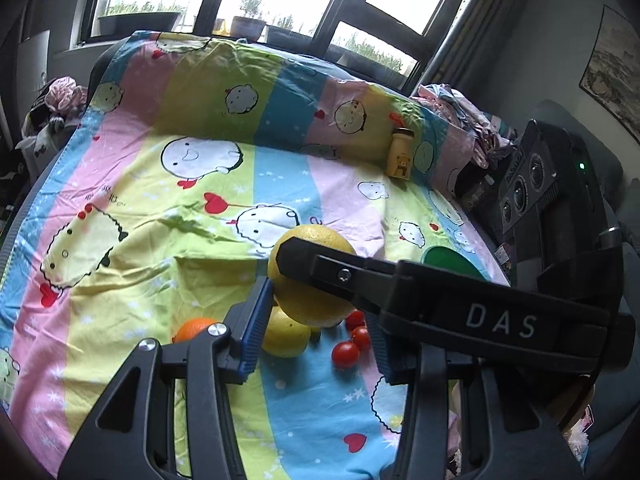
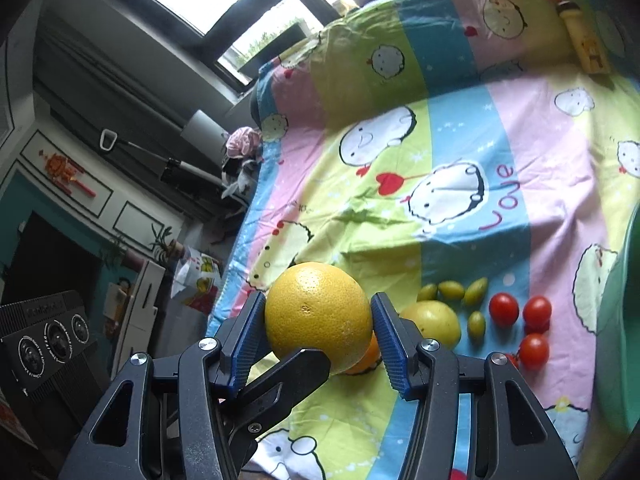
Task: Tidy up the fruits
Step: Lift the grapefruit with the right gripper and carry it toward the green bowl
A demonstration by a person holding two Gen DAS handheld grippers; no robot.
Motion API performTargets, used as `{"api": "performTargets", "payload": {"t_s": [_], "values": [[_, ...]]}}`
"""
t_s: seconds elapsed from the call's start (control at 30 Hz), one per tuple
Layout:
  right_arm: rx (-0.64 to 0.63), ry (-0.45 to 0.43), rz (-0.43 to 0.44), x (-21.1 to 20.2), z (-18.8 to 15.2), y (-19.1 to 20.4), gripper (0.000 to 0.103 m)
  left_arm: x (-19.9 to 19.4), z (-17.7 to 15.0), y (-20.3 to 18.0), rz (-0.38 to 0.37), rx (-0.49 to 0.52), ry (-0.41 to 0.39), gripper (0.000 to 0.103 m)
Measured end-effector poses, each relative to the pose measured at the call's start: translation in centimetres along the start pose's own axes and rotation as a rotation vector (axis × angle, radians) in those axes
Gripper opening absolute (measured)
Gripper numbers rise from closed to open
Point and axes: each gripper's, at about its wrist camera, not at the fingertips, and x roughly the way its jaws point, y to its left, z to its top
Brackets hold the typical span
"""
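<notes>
A large yellow grapefruit [image 2: 316, 312] hangs above the cartoon bedsheet [image 2: 460, 140], held by both grippers. My right gripper [image 2: 319, 304] is shut on it, a blue pad pressed to each side. My left gripper [image 1: 318, 304] grips it crosswise; its left pad [image 1: 256, 312] touches the grapefruit [image 1: 308, 240], and the right gripper's black finger [image 1: 400, 280] partly hides its other pad. One left finger [image 2: 296, 372] shows under the fruit. On the sheet below lie a smaller yellow fruit [image 2: 434, 322], an orange [image 1: 194, 328], red cherry tomatoes [image 2: 504, 310] and small green fruits [image 2: 452, 290].
A green dish [image 1: 452, 264] sits on the sheet to the right of the fruits. A yellow bottle [image 1: 400, 156] leans against the raised back of the covered surface. Piled clothes [image 1: 472, 120] lie at the far right corner, and windows stand behind.
</notes>
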Motion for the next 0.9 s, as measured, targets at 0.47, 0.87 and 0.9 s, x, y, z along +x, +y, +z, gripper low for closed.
{"api": "performTargets", "payload": {"t_s": [0.47,0.87,0.9], "values": [[0.11,-0.136,-0.032,-3.2,0.8,-5.2,0.056,3.7,0.5,-3.8,-0.07,0.145,0.021,0.045],[0.128,-0.156,-0.089,-3.6,-1.0,-6.9,0.056,5.0,-1.1,-4.6,-0.131,0.145,0.033,0.045],[0.133,-0.159,-0.096,-3.8,-1.2,-7.0,0.056,5.1,-1.2,-4.7,-0.141,0.144,0.036,0.045]]}}
